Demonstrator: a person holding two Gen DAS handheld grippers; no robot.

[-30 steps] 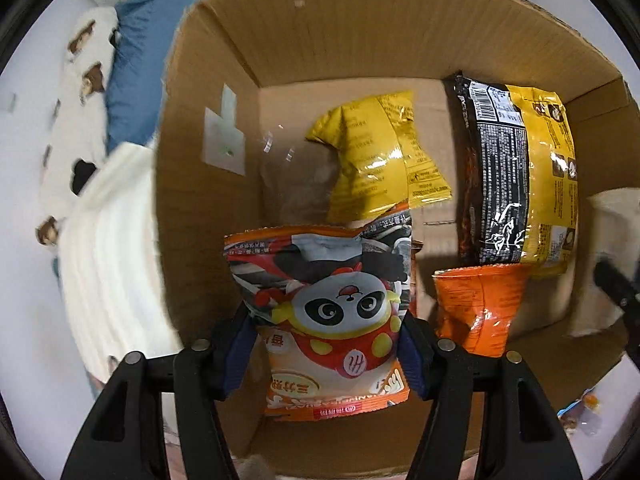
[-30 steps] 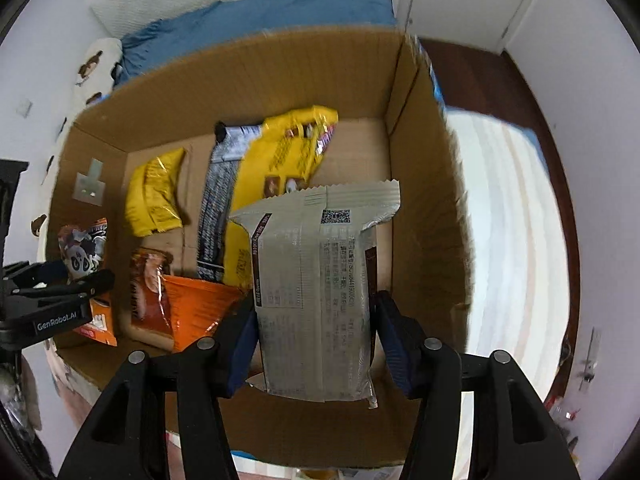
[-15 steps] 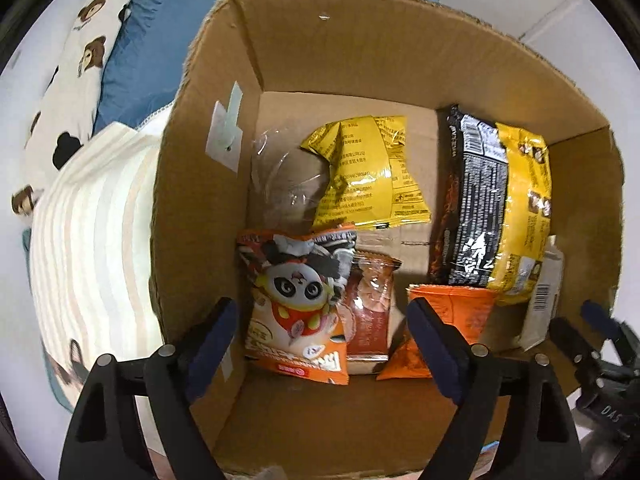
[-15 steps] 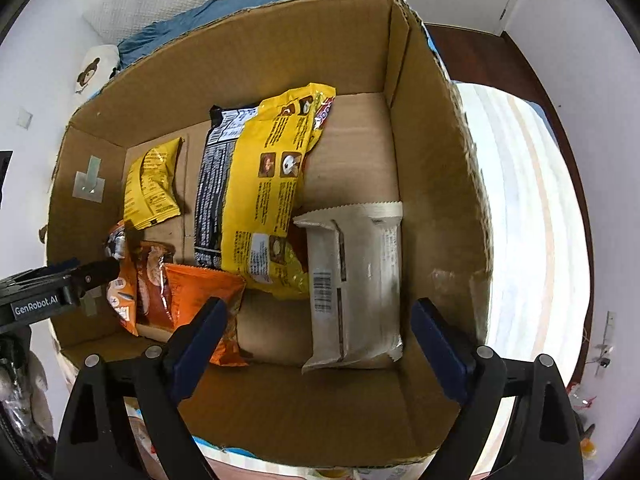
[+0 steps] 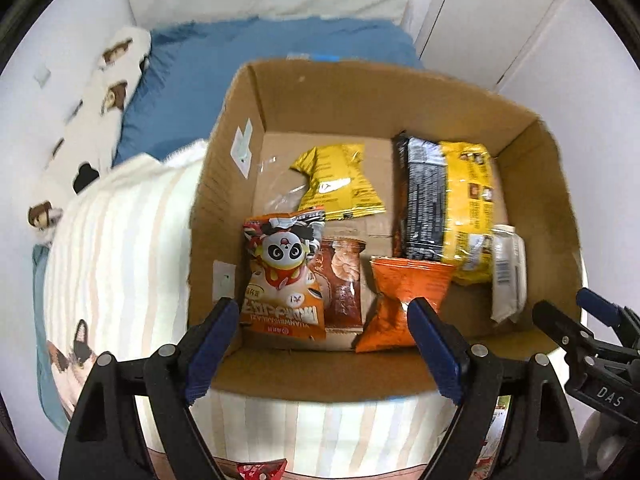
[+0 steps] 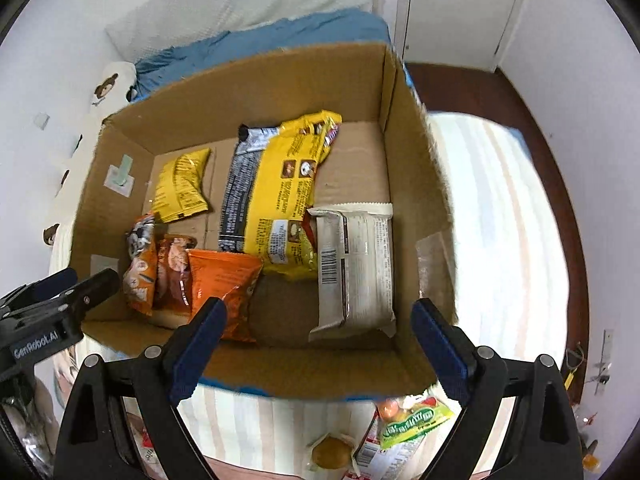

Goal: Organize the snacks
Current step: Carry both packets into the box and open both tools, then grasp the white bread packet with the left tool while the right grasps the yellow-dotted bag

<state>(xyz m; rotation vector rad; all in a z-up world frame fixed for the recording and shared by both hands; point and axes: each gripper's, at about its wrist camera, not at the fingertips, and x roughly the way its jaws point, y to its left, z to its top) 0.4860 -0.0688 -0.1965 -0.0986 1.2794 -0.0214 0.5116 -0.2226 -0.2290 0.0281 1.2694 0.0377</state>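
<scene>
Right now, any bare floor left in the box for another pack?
Yes: the far right corner of the box behind the white pack, and the near strip between orange bag and white pack. Left side is crowded.

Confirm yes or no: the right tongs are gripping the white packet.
No: the right tongs are open above the box edge, and the white packet lies inside, untouched.

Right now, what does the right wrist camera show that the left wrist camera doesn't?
Only the right wrist view shows the green snack packet and a round bun-like item on the striped bedding, outside the cardboard box, plus the dark wooden floor.

Only the left wrist view shows the panda snack bag face-on and a cat print on the blanket.

Both show the box holding the yellow-black packet, orange bag and white packet, with open fingers.
</scene>
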